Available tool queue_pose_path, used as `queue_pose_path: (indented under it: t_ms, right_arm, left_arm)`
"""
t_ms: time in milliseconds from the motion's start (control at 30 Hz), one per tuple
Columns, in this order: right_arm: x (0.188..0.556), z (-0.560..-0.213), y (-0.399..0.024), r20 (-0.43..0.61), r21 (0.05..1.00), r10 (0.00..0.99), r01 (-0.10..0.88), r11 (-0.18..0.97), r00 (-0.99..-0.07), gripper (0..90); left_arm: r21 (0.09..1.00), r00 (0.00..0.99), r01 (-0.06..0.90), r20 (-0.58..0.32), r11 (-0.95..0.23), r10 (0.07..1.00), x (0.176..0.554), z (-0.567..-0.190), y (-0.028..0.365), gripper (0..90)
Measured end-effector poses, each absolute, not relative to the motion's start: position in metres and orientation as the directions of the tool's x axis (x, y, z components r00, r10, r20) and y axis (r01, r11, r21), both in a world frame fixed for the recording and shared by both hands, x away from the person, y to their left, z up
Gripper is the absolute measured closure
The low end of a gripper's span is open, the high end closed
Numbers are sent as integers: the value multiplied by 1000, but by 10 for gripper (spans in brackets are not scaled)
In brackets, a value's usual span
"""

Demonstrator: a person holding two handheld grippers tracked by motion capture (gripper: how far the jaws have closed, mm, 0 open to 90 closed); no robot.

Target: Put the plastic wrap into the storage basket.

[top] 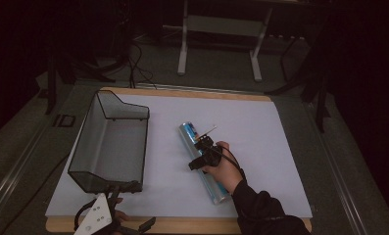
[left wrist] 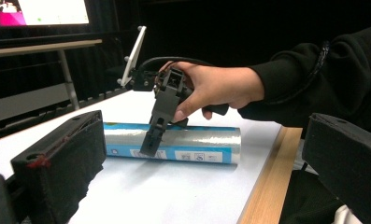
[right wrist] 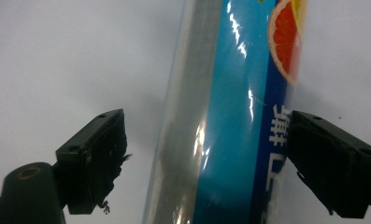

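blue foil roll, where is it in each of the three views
High view: the blue foil roll lies centre-right on the white mat, under the right hand-held gripper.
Left gripper view: lying across the middle.
Right gripper view: upright between the jaws.
Shared landmark: the white mat.

Your high view looks forward and down on the whole table from above your side. Your left gripper view sits low at the table's near edge, facing across it toward your right hand and the roll. Your right gripper view looks straight down, very close, on that same roll, which all three views share.
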State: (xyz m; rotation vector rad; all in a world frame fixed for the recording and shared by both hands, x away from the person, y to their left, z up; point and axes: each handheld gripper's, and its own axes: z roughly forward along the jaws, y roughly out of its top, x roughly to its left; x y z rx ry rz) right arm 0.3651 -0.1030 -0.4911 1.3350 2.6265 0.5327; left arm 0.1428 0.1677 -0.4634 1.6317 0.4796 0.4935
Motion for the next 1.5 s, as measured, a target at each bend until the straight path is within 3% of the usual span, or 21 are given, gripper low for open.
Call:
queue_pose_path:
  t_ms: [200, 667, 933, 1200, 1500]
  right_arm:
    - [379, -497, -97, 37, 277, 814, 789, 549, -580, 152]
    - [398, -502, -93, 59, 184, 858, 850, 493, -510, 289]
    - [406, -505, -96, 120, 129, 877, 883, 452, -466, 306]
    - [406, -503, -96, 138, 142, 883, 892, 430, -448, 313]
    - [407, -483, -94, 197, 225, 868, 882, 414, -457, 314]
  left_arm:
    - [993, 820, 26, 46, -118, 571, 143, -463, 167, 6]
    - [993, 821, 26, 46, -119, 569, 143, -464, 167, 6]
    - [992, 821, 24, 53, -126, 569, 143, -464, 166, 6]
    - [992, 821, 28, 50, -127, 569, 143, -464, 166, 6]
    - [991, 820, 30, 50, -130, 570, 143, -464, 166, 6]
